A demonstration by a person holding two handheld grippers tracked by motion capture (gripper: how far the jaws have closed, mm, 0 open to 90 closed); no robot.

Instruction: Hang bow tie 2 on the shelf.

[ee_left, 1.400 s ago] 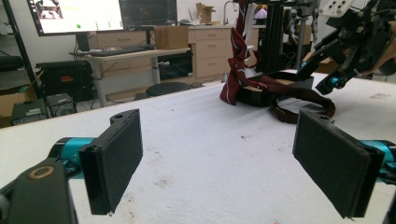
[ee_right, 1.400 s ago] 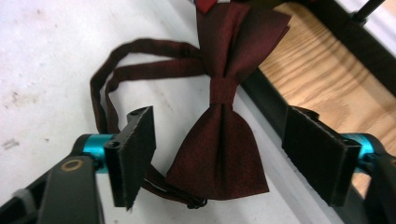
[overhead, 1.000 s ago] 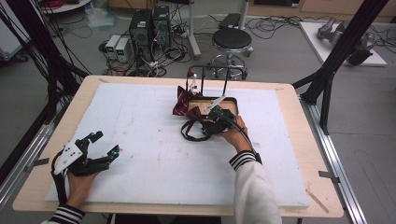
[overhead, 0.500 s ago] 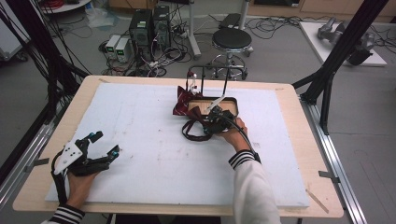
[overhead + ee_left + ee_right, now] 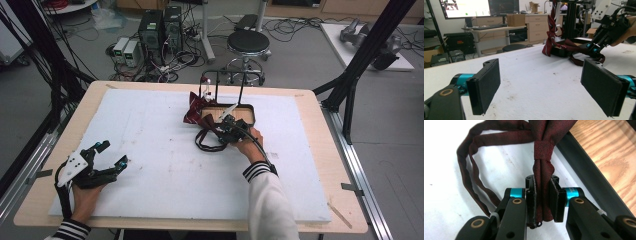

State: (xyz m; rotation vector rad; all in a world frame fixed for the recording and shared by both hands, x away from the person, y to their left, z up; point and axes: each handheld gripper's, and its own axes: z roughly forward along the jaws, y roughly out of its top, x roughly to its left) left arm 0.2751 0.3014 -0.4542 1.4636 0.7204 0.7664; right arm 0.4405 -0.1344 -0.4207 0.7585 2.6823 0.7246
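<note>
The right gripper [image 5: 543,202] has just been closing, and its 2 jaws now clamp the dark red necktie [image 5: 543,170] just below its knot band. The tie's long axis runs straight ahead from the jaws, toward the black tray [image 5: 584,167]; its loose loop trails off to the jaws' left on the table [image 5: 150,150]. The left gripper [image 5: 107,155] rests well apart from the tie, jaws wide and empty, so the right hand is nearer.
</note>
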